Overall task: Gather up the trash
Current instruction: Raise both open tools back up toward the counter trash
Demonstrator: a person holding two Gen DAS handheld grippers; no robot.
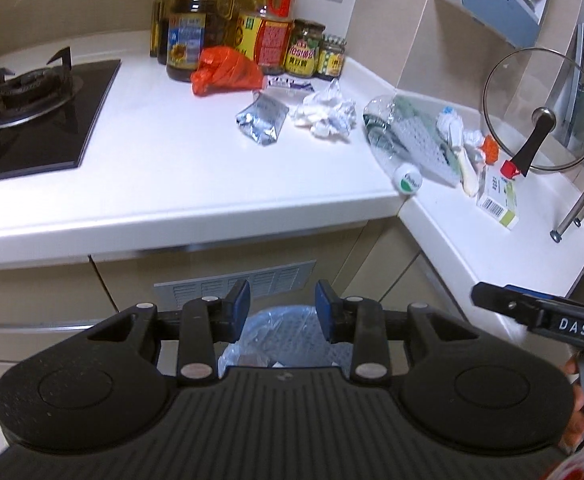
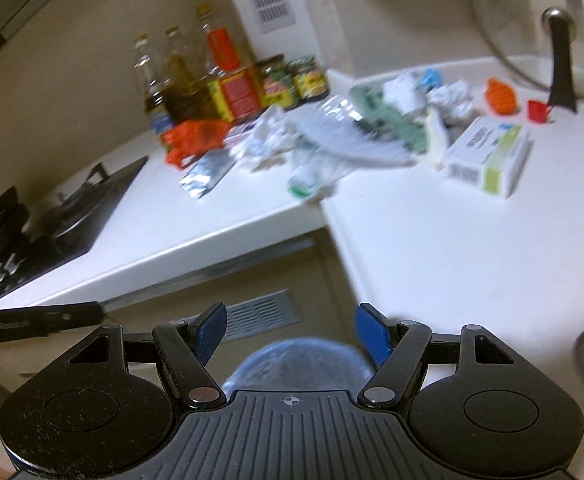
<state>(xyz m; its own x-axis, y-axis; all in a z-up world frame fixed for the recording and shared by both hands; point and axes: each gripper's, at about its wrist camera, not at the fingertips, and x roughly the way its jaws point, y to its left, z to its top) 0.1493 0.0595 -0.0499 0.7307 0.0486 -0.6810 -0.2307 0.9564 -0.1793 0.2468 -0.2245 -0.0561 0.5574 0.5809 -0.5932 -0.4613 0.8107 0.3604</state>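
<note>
Both claws hang over the blue-bagged round waste bin that stands on the floor below the corner of the white L-shaped surface, and both are empty. The left claw has its blue pads partly spread with only the bin's mouth showing between them; the right claw stands spread wider, also with nothing between its pads.

The trash lies ahead of and above the claws, along the back of the surface. The nearest piece seems to be the crushed clear plastic bottle with a white and green cap. Its long axis runs obliquely, cap end pointing at the surface's front edge near the inner corner, so it lies ahead and slightly right of the left claw and ahead, a little left, of the right claw. My judgement is that either claw could reach it, though the right has the wider opening for it.

Further left of the bottle are a crumpled white paper wad, a flattened silver foil pouch and an orange plastic bag just in front of the oil bottles and jars. To the right lie a white and green cardboard box with a barcode and smaller scraps beside a glass pot lid.

The right wrist view is motion-blurred, so the pile's middle is hard to separate. The bin's contents are mostly hidden behind the claw bodies.
</note>
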